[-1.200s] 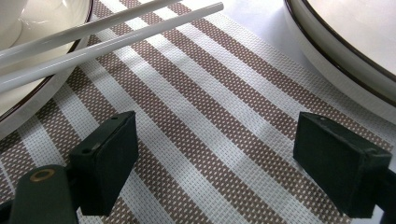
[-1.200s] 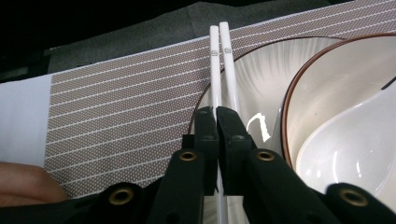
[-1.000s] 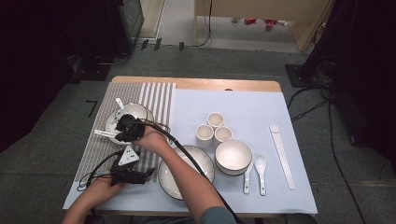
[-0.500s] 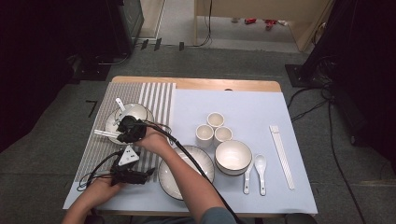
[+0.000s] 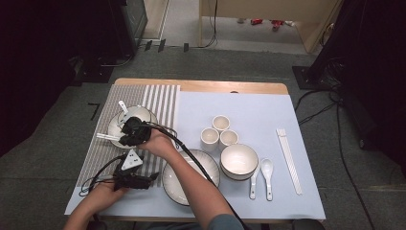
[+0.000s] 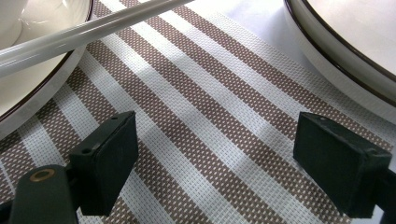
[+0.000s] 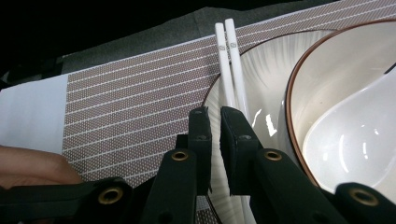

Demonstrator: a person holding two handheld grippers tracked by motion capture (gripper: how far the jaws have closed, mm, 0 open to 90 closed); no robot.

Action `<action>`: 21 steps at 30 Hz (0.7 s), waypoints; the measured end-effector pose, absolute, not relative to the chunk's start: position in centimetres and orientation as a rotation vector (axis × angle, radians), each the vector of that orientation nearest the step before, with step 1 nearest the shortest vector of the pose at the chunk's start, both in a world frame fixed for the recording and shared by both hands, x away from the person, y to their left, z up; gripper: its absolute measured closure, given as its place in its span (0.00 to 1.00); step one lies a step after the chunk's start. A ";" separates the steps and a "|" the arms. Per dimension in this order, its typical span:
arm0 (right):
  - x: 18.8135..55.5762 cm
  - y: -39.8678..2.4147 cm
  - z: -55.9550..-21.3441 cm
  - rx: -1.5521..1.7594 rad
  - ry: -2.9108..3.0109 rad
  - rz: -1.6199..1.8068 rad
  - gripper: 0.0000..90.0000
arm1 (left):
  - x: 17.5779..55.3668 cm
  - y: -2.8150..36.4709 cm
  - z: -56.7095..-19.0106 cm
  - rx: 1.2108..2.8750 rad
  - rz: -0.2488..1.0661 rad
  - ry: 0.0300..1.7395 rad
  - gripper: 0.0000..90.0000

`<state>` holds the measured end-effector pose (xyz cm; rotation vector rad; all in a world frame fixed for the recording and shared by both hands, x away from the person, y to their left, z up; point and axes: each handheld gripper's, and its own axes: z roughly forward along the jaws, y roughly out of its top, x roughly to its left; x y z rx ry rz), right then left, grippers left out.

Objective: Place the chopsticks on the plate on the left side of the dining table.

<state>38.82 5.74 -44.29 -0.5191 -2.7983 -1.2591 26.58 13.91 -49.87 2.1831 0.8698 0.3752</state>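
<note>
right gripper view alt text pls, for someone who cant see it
The right gripper, jaws nearly shut, pinches a pair of white chopsticks lying across a ribbed plate on a striped placemat; a bowl with a spoon sits on the plate.

A staged studio: a laid table (image 5: 201,86) ringed by black curtains (image 5: 52,43) and floor cables (image 5: 330,103).

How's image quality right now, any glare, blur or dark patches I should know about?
High view: table evenly lit, the room around it nearly black, things small and soft. Left gripper view: sharp weave on the striped mat, with a bright glare band across it and a soft-edged chopstick. Right gripper view: highlights glint on the spoon and plate; top edge black, jaws up close slightly soft.
</note>
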 end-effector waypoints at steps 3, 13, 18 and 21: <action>38.6 5.6 -43.8 -0.516 -2.807 -1.268 0.91 | 26.6 13.9 -49.9 2.179 0.375 0.871 0.16; 38.8 4.3 -41.9 -0.563 -2.782 -1.319 0.84 | 26.6 13.9 -49.9 2.180 0.374 0.870 0.16; 38.7 3.8 -41.2 -0.570 -2.792 -1.334 0.80 | 26.6 13.9 -49.9 2.180 0.374 0.870 0.16; 38.6 3.5 -40.7 -0.578 -2.780 -1.347 0.79 | 26.6 13.9 -49.9 2.182 0.375 0.870 0.16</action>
